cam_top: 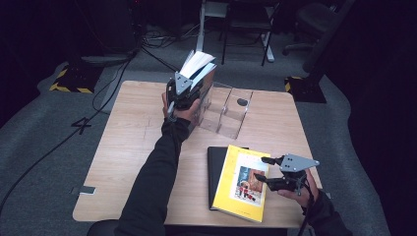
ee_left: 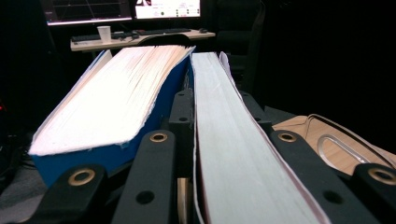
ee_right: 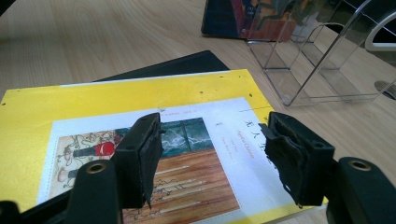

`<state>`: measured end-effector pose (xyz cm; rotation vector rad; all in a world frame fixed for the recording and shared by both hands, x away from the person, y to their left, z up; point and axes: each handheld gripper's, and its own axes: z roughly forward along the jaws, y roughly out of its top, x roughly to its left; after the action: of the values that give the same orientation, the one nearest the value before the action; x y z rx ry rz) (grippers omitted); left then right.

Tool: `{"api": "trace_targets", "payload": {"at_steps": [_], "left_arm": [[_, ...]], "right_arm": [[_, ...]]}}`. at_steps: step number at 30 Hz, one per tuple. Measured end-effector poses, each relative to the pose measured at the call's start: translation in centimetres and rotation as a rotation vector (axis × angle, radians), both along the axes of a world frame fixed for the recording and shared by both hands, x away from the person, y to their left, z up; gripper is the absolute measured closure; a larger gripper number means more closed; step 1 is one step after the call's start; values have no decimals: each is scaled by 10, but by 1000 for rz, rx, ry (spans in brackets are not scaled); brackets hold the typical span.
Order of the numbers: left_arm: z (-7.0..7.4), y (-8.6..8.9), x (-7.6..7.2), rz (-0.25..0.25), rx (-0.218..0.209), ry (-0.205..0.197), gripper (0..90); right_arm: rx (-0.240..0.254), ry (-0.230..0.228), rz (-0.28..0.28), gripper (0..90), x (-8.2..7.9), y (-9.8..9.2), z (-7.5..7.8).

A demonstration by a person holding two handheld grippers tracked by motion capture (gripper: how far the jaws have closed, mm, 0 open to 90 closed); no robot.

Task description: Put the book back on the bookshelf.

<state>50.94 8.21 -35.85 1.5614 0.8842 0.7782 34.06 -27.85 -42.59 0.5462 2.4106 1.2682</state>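
Nearest edge of the table (cam_top: 123, 162): right gripper (cam_top: 268, 169) hangs low over the yellow book (cam_top: 236, 194), jaws apart w/ nothing between them. In the right gripper view the gripper (ee_right: 212, 140) sits just above the cover pic on that yellow book (ee_right: 140, 95), pads not touching it as far as I can tell. The yellow book lies flat on a black book (cam_top: 214, 164), which sticks out along its left side and far edge; the black book (ee_right: 177, 65) peeks out behind the yellow one in the right gripper view too.

Going further in, mid-table: clear plastic rack (cam_top: 228, 110) w/ divided slots, standing on the table beyond the two flat books. Rack (ee_right: 322, 65) is see-through, walls upright.

Far side, at the left end of the rack: left gripper (cam_top: 189, 81) is clamped on a white-edged book (cam_top: 199, 64), held spine down, pages fanning up. The person's left hand (cam_top: 183, 109) is wrapped round the gripper body, sleeve running back to the near edge. In the left gripper view the gripper (ee_left: 219, 140) has a jaw either side of the white-edged book (ee_left: 233, 154), squeezing it. Just beside it, on the left of that view, a blue book (ee_left: 107, 112) leans away, its blue cover showing under the page block. Can't tell whether the held book is down inside a slot or above it.

Beyond the table: grey floor (cam_top: 44, 128), cables, chair legs, all dark.
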Motion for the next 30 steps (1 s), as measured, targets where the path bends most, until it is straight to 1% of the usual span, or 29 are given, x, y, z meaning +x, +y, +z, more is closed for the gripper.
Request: {"api": "trace_targets", "payload": {"at_steps": [2,3,4,5,6,7,9,11,13,15,16,17,19,20,22,23,24,25,26,28,29,30], "left_arm": [[4,0,0,3,32,16,715],[8,1,-2,-5,32,7,703],[10,3,-2,-12,27,7,681],[13,3,-2,-14,33,18,677],[16,2,-2,-21,54,36,675],[18,2,-1,-26,70,44,666],[20,1,0,-42,84,63,661],[23,0,0,-41,111,80,650],[26,-2,2,-53,123,110,638],[28,-4,2,-41,144,135,632],[29,-6,3,-46,155,160,623],[30,-8,5,-53,172,188,608],[31,-13,5,-42,206,208,595],[31,-14,5,-37,210,208,595],[32,-16,5,-19,247,203,676],[33,-16,5,-16,249,210,692],[34,-16,6,-9,262,213,707],[34,-16,6,-9,262,213,716],[36,-16,7,-4,281,222,716],[38,-17,7,-3,305,229,725],[39,-18,8,0,315,225,728],[38,-18,8,8,315,216,729]], "right_arm": [[-4,2,2,368,0,0,0],[-6,0,4,367,0,1,-1],[-7,2,5,367,0,2,-1],[-10,3,6,367,0,2,-1],[-16,5,9,367,0,3,-1],[-23,6,11,368,0,4,-1],[-30,12,16,368,-1,6,-2],[-37,17,20,367,-1,7,-3],[-39,19,24,368,0,6,-3],[-42,24,20,367,1,6,-4],[-40,28,23,368,1,5,-4],[-39,30,25,367,1,5,-4],[-41,32,25,368,1,5,-4],[-42,33,26,368,1,5,-4],[-50,33,28,369,1,6,-4],[-49,33,34,368,0,7,-4],[-53,35,36,369,0,7,-4],[-53,35,36,369,0,7,-4],[-58,39,36,369,1,7,-5],[-69,44,36,369,1,8,-6],[-70,46,37,368,2,8,-6],[-71,48,38,368,2,8,-6]]}}
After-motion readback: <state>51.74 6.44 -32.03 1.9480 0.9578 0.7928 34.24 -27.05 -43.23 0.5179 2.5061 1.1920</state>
